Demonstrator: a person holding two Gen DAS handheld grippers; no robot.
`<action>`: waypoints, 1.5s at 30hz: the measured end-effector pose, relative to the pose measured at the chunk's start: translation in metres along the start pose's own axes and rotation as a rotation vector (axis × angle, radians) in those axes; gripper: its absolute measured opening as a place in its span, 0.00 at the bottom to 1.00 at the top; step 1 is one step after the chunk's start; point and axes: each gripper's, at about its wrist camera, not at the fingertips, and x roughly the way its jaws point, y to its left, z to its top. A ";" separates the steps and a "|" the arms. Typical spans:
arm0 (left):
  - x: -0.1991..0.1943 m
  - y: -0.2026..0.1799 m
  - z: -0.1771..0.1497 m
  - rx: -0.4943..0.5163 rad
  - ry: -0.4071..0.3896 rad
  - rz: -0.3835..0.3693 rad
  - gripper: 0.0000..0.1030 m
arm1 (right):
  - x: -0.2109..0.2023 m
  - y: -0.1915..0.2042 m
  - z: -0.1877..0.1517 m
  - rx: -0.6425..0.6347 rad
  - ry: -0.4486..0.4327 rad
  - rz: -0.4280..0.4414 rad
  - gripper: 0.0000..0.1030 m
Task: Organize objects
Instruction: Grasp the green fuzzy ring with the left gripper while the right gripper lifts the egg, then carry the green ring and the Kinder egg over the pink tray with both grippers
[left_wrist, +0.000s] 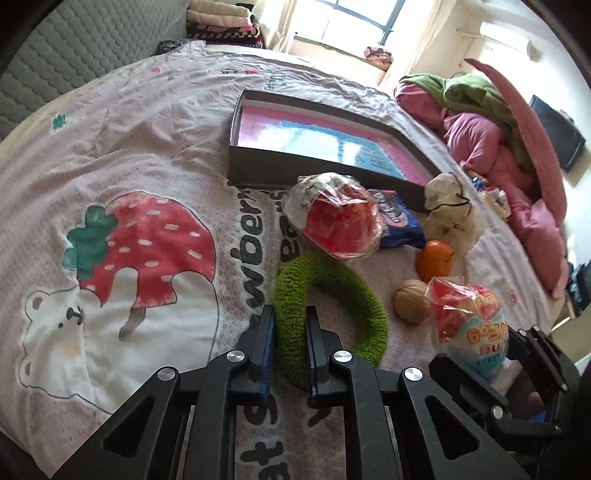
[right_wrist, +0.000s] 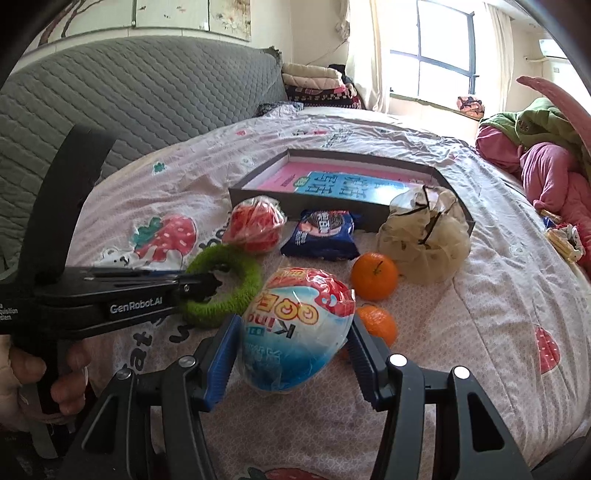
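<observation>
The right gripper (right_wrist: 291, 354) clamps a wrapped egg (right_wrist: 295, 328); the left gripper (right_wrist: 212, 287) pinches a green ring (right_wrist: 236, 291). Two oranges (right_wrist: 373, 276) lie beside the egg.

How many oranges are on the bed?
2. One orange sits beside the crumpled beige bag. The other orange is nearer, partly hidden behind the egg-shaped packet in the right gripper. More could be hidden.

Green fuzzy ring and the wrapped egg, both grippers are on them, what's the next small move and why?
Probably lift both straight up. The left gripper is shut on the green ring, the right gripper clamps the wrapped egg, and the open box lies just beyond other snacks.
</observation>
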 end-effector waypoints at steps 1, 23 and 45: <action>0.000 -0.001 -0.001 0.004 0.001 -0.006 0.14 | -0.002 -0.001 0.001 0.001 -0.010 0.001 0.55; -0.048 -0.027 -0.014 0.072 -0.172 -0.057 0.13 | -0.030 -0.022 0.009 0.023 -0.133 -0.035 0.55; -0.078 -0.045 0.010 0.108 -0.308 -0.035 0.13 | -0.042 -0.046 0.027 -0.003 -0.212 -0.077 0.55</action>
